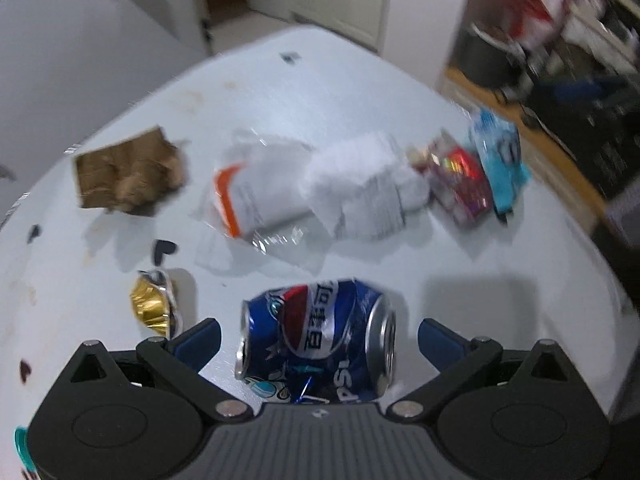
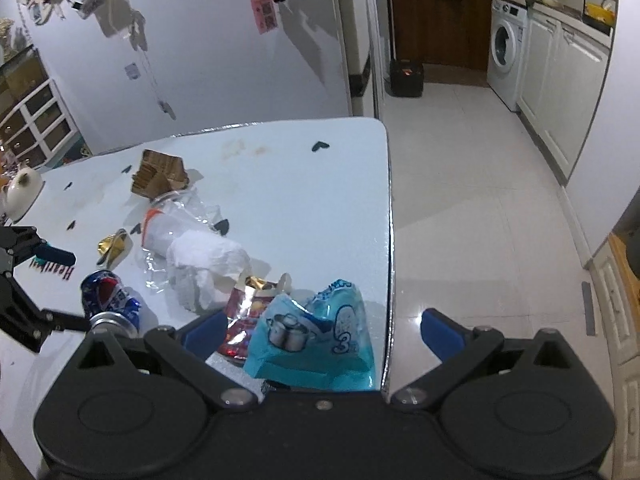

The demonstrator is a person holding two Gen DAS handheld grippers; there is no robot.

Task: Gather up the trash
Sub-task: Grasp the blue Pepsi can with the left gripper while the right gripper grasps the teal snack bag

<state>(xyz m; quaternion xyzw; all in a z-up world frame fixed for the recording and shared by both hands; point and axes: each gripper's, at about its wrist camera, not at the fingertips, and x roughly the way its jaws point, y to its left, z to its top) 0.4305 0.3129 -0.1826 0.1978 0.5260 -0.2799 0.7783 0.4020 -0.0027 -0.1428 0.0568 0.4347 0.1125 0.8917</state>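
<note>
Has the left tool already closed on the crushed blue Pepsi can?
No, the left tool is open, its fingers apart beside the crushed blue Pepsi can.

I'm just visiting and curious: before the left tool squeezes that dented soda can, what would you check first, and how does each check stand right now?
1. Left tool open wide: ok.
2. Soda can lies between its fingers: ok.
3. Fingers not yet touching the can, gap on both sides: ok.
4. Gold wrapper outside the fingers, so it won't be caught: ok.
5. Right tool out of the way, open over the blue packet at the table edge: ok.
6. Somewhere to drop the can: cannot tell, no bin in view.
</note>
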